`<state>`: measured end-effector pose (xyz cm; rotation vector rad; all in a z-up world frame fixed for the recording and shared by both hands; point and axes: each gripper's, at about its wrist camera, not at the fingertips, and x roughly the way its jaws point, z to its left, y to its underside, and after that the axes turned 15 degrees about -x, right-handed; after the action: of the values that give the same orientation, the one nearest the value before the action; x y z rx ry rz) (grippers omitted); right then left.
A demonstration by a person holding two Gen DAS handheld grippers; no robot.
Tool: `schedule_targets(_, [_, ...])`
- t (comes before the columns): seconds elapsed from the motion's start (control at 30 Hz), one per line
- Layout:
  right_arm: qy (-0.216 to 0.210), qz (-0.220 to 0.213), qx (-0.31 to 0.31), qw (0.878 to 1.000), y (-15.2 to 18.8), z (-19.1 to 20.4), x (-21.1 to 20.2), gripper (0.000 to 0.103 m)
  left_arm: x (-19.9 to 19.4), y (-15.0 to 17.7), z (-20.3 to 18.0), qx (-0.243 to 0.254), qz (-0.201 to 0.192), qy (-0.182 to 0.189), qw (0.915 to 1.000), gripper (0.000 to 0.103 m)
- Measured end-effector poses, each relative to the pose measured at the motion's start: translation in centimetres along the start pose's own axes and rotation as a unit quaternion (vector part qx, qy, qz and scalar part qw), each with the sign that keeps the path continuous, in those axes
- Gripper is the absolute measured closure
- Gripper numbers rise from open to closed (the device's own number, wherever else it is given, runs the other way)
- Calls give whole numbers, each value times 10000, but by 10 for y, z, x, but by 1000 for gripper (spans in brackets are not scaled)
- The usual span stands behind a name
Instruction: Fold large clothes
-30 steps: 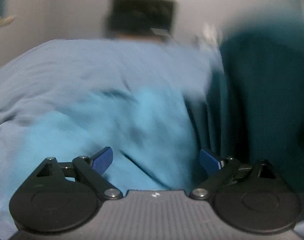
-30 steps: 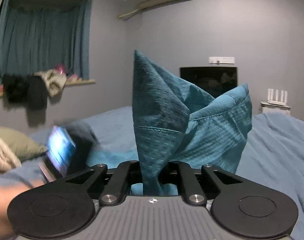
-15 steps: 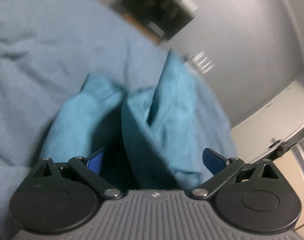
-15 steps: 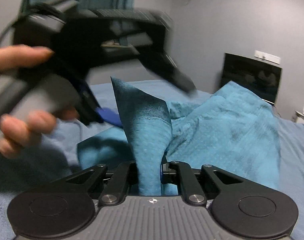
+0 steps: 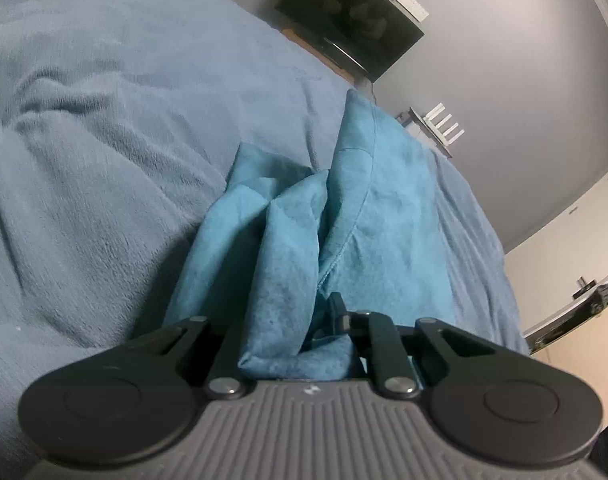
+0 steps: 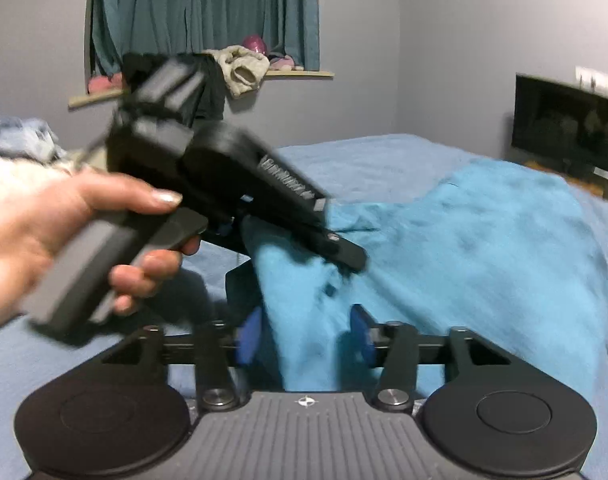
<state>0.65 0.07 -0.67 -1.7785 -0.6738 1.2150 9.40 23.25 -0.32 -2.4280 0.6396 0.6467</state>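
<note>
I'm mid-handover: my left gripper (image 5: 288,336) has just clenched on a bunched corner of the teal garment (image 5: 388,216) lying on the bed (image 5: 104,128). My right gripper (image 6: 304,338) has just been releasing; cloth sits between its jaws, seemingly loose. Next I'd draw the right clear and find another corner.

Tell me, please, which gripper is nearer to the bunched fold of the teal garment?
Left. The left gripper has just closed its jaws on the bunched fold of the teal garment. The right gripper has just opened; cloth lies between its jaws, unpinched.

Lettering on the left tool (image 6: 300,216) is too blurred to read
</note>
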Motion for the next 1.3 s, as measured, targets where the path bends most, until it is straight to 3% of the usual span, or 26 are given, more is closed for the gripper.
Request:
schedule_targets(0.1, [-65,-168,746,9970,13,-45,-49,48,4,-4,1,-18,-2,-56,10000,91])
schedule_targets(0.17, [508,-145,1347,9895,18,-93,-73,50,5,-13,3,-83,-2,-75,9999,91])
schedule_targets(0.23, [1085,114,1983,9741,37,-132,-72,57,2,-14,4,-97,-36,-114,9999,91])
schedule_targets(0.33, [1333,236,2616,9556,69,-165,-63,64,-4,-9,4,-12,-62,-178,9998,91])
schedule_targets(0.47, [1166,181,2564,9593,78,-165,-26,63,-7,-11,15,-244,-88,-190,9995,91])
schedule_targets(0.63, [1467,49,2193,9646,72,-168,-20,59,-14,-14,22,-435,-285,39,9986,90])
schedule_targets(0.7, [1520,28,2097,9659,74,-169,-14,59,-26,-13,15,-321,-682,-97,9971,90])
schedule_targets(0.77, [1604,109,1990,9667,77,-165,-5,59,-47,-10,-1,-67,-1353,-333,9902,88])
schedule_targets(0.8, [1608,131,2008,9663,74,-164,10,59,-57,-8,-11,120,-1574,-207,9872,87])
schedule_targets(0.83, [1595,132,2055,9655,76,-165,10,59,-63,-6,-20,263,-1681,7,9854,79])
schedule_targets(0.87, [1578,128,2091,9650,74,-166,15,59,-67,-4,-31,419,-1681,263,9845,68])
schedule_targets(0.97, [1551,128,2110,9650,77,-169,19,58,-60,12,-65,1029,-1217,656,9850,57])
schedule_targets(1.03, [1546,127,2103,9653,76,-168,18,58,-40,29,-82,1598,-913,430,9820,57])
schedule_targets(1.1, [1544,115,2118,9650,76,-169,17,57,-12,42,-84,1960,-571,-103,9789,57])
schedule_targets(1.2, [1610,62,2112,9641,68,-167,14,57,19,43,-64,1858,-73,-1011,9774,58])
schedule_targets(1.3, [2029,-96,1744,9635,57,-160,13,57,17,36,-53,1484,-30,-921,9846,59])
